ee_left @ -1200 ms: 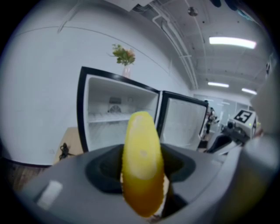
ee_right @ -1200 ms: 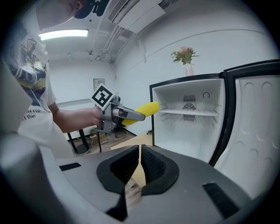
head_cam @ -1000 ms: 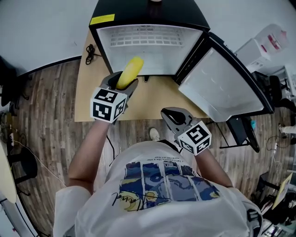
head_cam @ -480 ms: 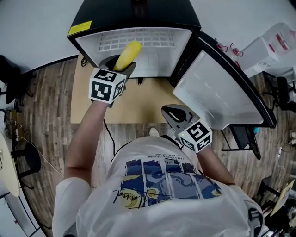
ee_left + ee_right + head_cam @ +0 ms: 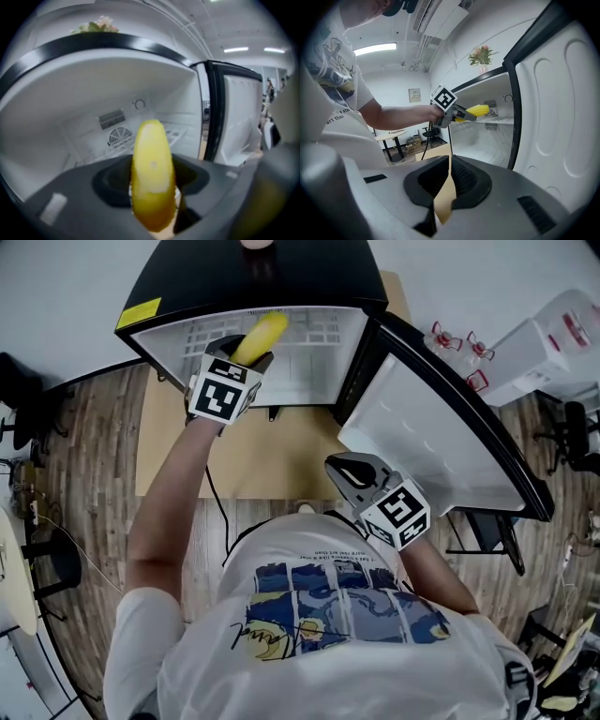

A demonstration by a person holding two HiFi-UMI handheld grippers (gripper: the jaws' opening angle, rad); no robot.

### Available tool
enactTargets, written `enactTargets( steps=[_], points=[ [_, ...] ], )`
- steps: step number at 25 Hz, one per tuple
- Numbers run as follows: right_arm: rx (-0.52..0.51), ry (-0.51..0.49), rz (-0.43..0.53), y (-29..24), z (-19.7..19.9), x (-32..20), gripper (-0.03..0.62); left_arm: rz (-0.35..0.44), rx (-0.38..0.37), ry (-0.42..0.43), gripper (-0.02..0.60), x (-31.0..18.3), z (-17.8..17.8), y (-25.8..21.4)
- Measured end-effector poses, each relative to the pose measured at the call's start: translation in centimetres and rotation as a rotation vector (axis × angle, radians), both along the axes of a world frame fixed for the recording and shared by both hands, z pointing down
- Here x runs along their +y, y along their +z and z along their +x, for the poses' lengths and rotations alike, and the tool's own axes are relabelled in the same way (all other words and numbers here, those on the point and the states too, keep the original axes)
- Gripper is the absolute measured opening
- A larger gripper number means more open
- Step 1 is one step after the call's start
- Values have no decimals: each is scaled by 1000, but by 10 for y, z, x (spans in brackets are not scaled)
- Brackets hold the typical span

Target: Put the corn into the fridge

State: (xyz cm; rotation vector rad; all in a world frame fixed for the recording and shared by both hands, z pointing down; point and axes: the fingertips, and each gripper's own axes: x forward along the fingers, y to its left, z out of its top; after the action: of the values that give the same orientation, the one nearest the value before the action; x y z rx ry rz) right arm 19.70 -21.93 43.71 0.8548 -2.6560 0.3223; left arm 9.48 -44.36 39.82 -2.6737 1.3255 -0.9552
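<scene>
The left hand-held gripper [image 5: 247,358] clamps the corn [image 5: 262,336] at the open fridge's [image 5: 281,282] mouth — the right hand-held gripper [image 5: 348,469] is clenched, empty.

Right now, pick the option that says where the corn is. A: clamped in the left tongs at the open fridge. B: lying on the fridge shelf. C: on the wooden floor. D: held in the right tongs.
A: the corn is clamped in the left tongs, its tip pointing into the open fridge; the right tongs are shut on nothing.
</scene>
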Motion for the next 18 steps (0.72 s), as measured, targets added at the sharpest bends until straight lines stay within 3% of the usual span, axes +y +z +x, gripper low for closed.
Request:
enactTargets(
  steps=[11, 18],
  points=[
    [6, -25, 29, 0, 12, -12, 21, 32, -126, 35, 245, -28, 20, -4],
    [41, -30, 56, 0, 22, -15, 21, 37, -164, 38, 246, -42, 27, -2]
  ],
)
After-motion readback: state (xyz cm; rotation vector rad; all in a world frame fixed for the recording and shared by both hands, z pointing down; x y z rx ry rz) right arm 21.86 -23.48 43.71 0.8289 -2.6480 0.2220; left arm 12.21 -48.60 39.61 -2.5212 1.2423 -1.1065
